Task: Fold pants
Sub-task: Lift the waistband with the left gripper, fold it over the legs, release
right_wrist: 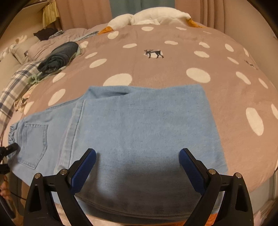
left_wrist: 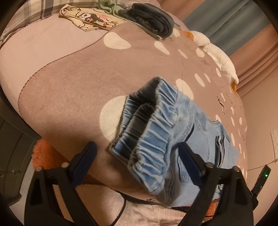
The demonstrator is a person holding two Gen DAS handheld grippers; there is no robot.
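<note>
Light blue denim pants (right_wrist: 139, 125) lie on a brown blanket with white spots (right_wrist: 156, 69), legs folded over toward the waist. In the left wrist view the elastic waistband (left_wrist: 152, 132) faces me, bunched and open. My left gripper (left_wrist: 137, 153) is open, its blue-padded fingers (left_wrist: 86, 156) on either side of the waistband end, holding nothing. My right gripper (right_wrist: 137, 160) is open above the folded leg section near the bed's front edge, holding nothing. The left gripper's tip shows at the far left of the right wrist view (right_wrist: 10, 149), by the back pocket (right_wrist: 33, 144).
A folded dark garment (right_wrist: 59, 55) lies at the blanket's far left, also seen in the left wrist view (left_wrist: 152, 19). A cartoon-print cloth (left_wrist: 88, 19) and plaid pillow (right_wrist: 15, 87) lie beyond. White plush (right_wrist: 151, 15) sits at the far edge. An orange fuzzy item (left_wrist: 45, 156) is below the bed edge.
</note>
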